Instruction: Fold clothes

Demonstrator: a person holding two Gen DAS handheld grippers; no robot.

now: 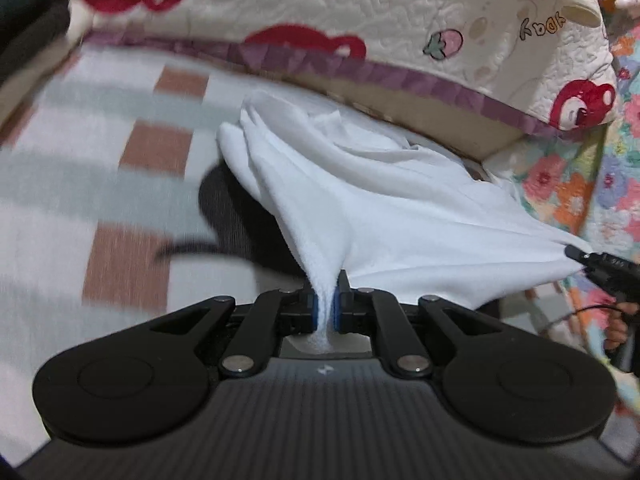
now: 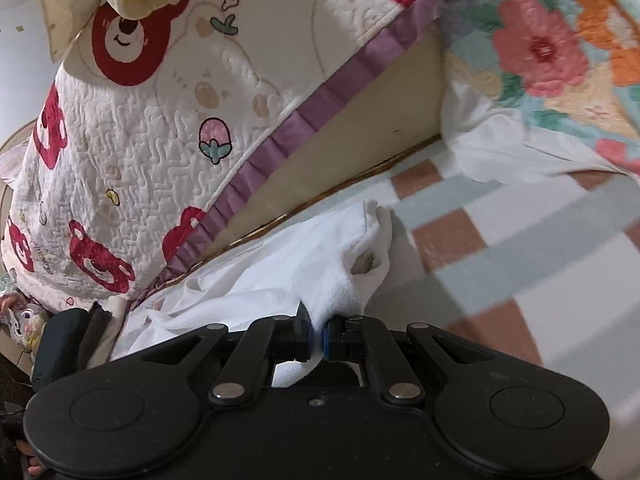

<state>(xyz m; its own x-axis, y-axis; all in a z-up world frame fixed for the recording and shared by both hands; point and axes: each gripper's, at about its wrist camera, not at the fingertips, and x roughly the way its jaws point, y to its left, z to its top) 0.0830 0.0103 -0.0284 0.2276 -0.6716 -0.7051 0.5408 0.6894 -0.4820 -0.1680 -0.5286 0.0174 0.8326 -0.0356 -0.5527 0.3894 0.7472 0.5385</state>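
A white garment (image 1: 360,200) hangs stretched between my two grippers above a checked bed sheet (image 1: 132,168). My left gripper (image 1: 327,300) is shut on one bunched edge of it. In the left wrist view the right gripper (image 1: 576,254) pinches the garment's other edge at the far right. In the right wrist view my right gripper (image 2: 318,330) is shut on a bunched fold of the white garment (image 2: 304,264), which drapes away to the left toward the quilt. The garment's far end rests crumpled on the sheet.
A cream quilt with red bears and a purple frill (image 1: 360,12) is piled behind the garment; it also shows in the right wrist view (image 2: 160,120). A floral blanket (image 2: 560,60) lies to the right. The checked sheet (image 2: 520,260) spreads beside the garment.
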